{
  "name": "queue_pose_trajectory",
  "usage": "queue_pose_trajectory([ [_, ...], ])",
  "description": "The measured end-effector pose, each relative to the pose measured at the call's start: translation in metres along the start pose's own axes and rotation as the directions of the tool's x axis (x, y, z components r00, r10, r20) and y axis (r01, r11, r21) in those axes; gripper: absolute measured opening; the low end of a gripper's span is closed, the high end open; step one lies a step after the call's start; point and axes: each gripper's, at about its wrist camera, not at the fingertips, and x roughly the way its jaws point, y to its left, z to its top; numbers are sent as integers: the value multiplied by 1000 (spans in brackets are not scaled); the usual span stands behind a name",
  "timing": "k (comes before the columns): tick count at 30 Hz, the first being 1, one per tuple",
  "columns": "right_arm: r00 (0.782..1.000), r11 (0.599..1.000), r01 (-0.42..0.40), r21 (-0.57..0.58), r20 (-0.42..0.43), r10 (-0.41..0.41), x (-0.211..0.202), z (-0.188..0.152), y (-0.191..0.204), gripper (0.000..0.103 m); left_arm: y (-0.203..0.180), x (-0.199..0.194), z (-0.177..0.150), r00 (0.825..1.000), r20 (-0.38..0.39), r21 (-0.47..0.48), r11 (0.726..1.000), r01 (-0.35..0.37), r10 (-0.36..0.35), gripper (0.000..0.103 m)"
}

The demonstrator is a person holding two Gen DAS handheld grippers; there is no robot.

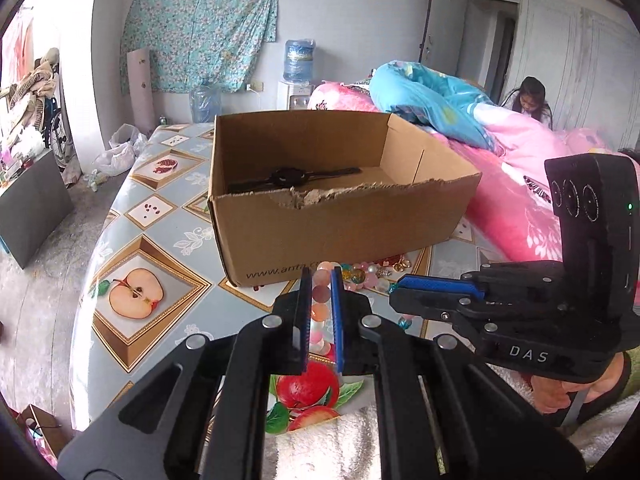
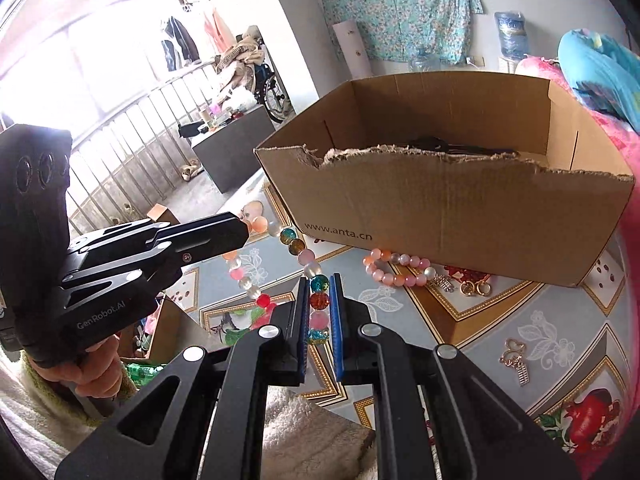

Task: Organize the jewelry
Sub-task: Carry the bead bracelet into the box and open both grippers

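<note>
A long bead necklace (image 2: 296,245) of pink, white, teal and orange beads hangs between both grippers, above the table in front of an open cardboard box (image 1: 340,216). My left gripper (image 1: 322,276) is shut on its pink beads (image 1: 321,293). My right gripper (image 2: 320,282) is shut on its teal and orange beads (image 2: 319,300). A black watch (image 1: 286,178) lies inside the box. A pink bead bracelet (image 2: 394,270), gold hoop earrings (image 2: 476,288) and a gold pendant (image 2: 514,358) lie on the table.
The table carries a fruit-patterned oilcloth (image 1: 136,292). A bed with pink and blue quilts (image 1: 500,152) is at the right, a person (image 1: 528,98) sits beyond it. A grey cabinet (image 2: 232,148) and a wheelchair (image 2: 272,88) stand by the window.
</note>
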Motion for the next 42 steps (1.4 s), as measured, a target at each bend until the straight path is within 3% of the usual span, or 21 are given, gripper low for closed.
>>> queue_pose_trajectory([
  [6, 993, 998, -3, -57, 121, 10, -44, 28, 2, 10, -9, -29, 45, 990, 129, 22, 999, 46, -49, 8],
  [11, 976, 994, 4, -113, 216, 21, -59, 81, 9, 10, -9, -32, 99, 972, 219, 48, 996, 72, -81, 8],
  [14, 975, 992, 2, -124, 219, 25, -52, 115, 2, 10, -3, -16, 130, 971, 226, 45, 996, 72, -80, 8],
  [17, 986, 995, -20, -102, 161, 36, -29, 140, -11, 10, 8, 12, 151, 985, 171, 24, 999, 32, -35, 8],
  [20, 997, 998, -28, -63, 68, 32, 5, 153, -23, 10, 24, 47, 151, 999, 50, -23, 1000, -18, 19, 8],
  [23, 999, 999, -39, -32, -24, 38, 35, 154, -34, 10, 36, 69, 136, 999, -16, -39, 999, -33, 32, 8],
  [27, 991, 999, -50, 13, -125, 52, 73, 156, -46, 10, 48, 100, 129, 995, -87, -57, 997, -56, 50, 8],
  [30, 978, 993, -78, 88, -187, 94, 101, 163, -55, 11, 58, 127, 129, 979, -163, -40, 990, -134, 126, 10],
  [32, 978, 990, -74, 117, -188, 95, 109, 165, -58, 11, 63, 136, 129, 971, -185, -51, 986, -161, 149, 17],
  [35, 983, 986, -85, 147, -150, 107, 107, 166, -65, 13, 69, 129, 128, 980, -150, -92, 985, -146, 131, 18],
  [39, 993, 986, -68, 150, -82, 81, 86, 163, -75, 22, 70, 109, 124, 986, -85, -98, 983, -152, 144, 19],
  [42, 999, 991, -46, 129, -22, 49, 55, 156, -79, 35, 71, 91, 121, 988, -45, -109, 983, -149, 145, 22],
])
